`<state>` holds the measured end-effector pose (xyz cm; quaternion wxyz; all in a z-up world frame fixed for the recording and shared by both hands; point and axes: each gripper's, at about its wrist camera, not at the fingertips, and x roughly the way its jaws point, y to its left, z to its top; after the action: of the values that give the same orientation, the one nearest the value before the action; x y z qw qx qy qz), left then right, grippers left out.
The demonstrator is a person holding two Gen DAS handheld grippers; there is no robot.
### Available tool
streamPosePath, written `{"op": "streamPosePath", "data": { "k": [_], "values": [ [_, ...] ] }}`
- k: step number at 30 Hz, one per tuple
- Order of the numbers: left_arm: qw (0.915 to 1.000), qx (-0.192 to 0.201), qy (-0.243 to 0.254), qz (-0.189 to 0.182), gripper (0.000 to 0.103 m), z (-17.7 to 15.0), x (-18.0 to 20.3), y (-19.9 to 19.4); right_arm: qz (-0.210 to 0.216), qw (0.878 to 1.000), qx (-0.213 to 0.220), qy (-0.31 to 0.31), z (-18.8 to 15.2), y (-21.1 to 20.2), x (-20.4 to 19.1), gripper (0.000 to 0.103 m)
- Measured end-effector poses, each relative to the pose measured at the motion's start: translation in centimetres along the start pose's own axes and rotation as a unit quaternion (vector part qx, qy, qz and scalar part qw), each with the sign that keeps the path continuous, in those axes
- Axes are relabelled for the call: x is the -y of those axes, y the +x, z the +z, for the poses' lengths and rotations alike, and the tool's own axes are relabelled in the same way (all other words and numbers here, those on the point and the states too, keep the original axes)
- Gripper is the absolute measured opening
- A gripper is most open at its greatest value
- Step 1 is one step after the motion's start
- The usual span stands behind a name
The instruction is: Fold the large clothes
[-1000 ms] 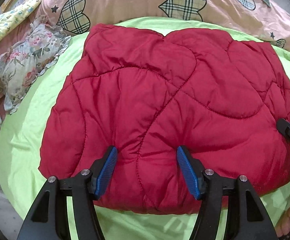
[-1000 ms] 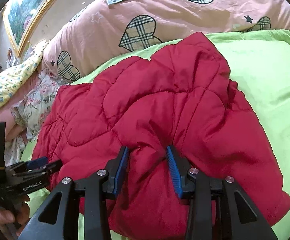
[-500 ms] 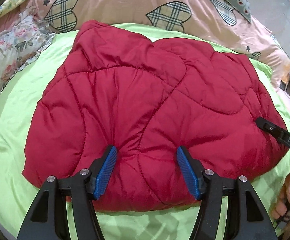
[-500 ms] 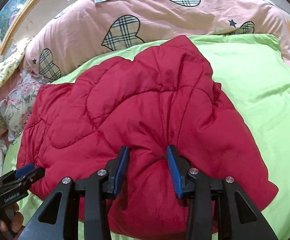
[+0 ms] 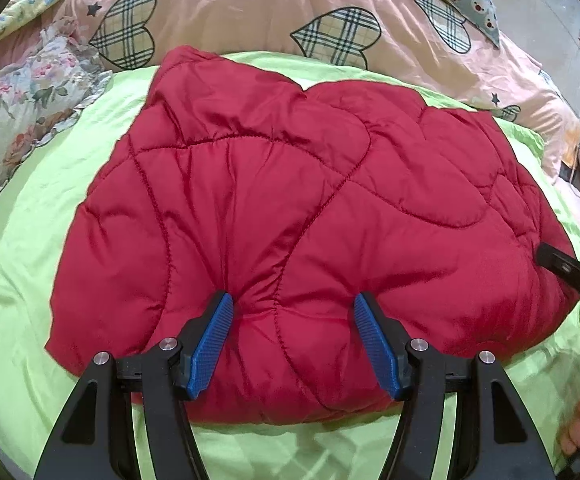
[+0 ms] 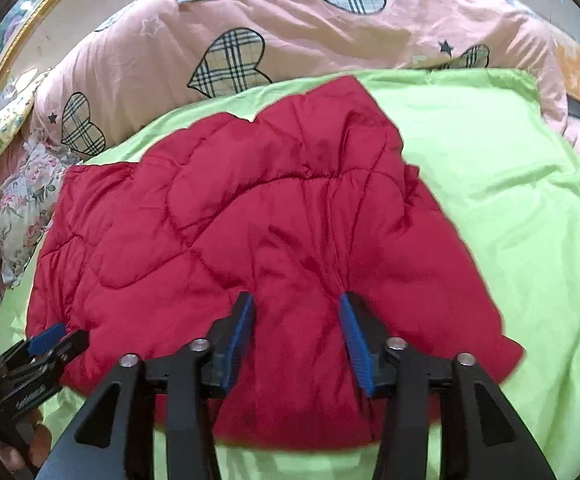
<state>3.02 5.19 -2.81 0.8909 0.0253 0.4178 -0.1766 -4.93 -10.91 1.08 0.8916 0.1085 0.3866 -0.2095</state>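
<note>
Quilted red jacket (image 5: 310, 220) folded compact on the green sheet (image 5: 29, 280).
Left gripper (image 5: 294, 340) fingers pinch its near edge; right gripper (image 6: 298, 344) fingers are opening around it; release remains.

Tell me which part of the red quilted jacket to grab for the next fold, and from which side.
Take the red quilted jacket by its thick near edge, coming in low from the near side. That puffy folded hem faces both grippers and bulges clear of the green sheet, so fingers can probably pinch its layers together.
</note>
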Motion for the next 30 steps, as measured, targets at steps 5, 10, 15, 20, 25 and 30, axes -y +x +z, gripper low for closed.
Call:
{"op": "streamPosePath", "data": {
  "k": [5, 10, 15, 20, 25, 30],
  "values": [
    [0.9995, 0.0, 0.016, 0.026, 0.063, -0.3, 1.1, -2.1, 0.016, 0.998, 0.019, -0.059, -0.4, -2.9, -1.4, 0.065],
    [0.9984, 0.002, 0.01, 0.055, 0.072, -0.3, 1.3, -4.0, 0.046, 0.996, 0.008, -0.079, -0.7, -3.0, -1.7, 0.072],
    [0.9943, 0.017, 0.019, 0.103, 0.074, -0.5, 1.6, -5.4, 0.059, 0.995, -0.005, -0.082, -1.3, -2.4, -1.9, 0.072],
    [0.9931, 0.017, 0.026, 0.113, 0.077, -0.1, 2.1, -5.5, 0.066, 0.995, -0.007, -0.08, -0.9, -2.0, -1.8, 0.072],
    [0.9901, 0.019, 0.043, 0.132, 0.08, 0.7, 2.6, -4.6, 0.067, 0.994, -0.015, -0.089, 0.2, -0.8, -2.8, 0.072],
    [0.9908, 0.003, 0.041, 0.129, 0.08, 1.6, 2.1, -3.0, 0.052, 0.992, -0.035, -0.109, 0.9, 1.2, -4.1, 0.077]
  ]
}}
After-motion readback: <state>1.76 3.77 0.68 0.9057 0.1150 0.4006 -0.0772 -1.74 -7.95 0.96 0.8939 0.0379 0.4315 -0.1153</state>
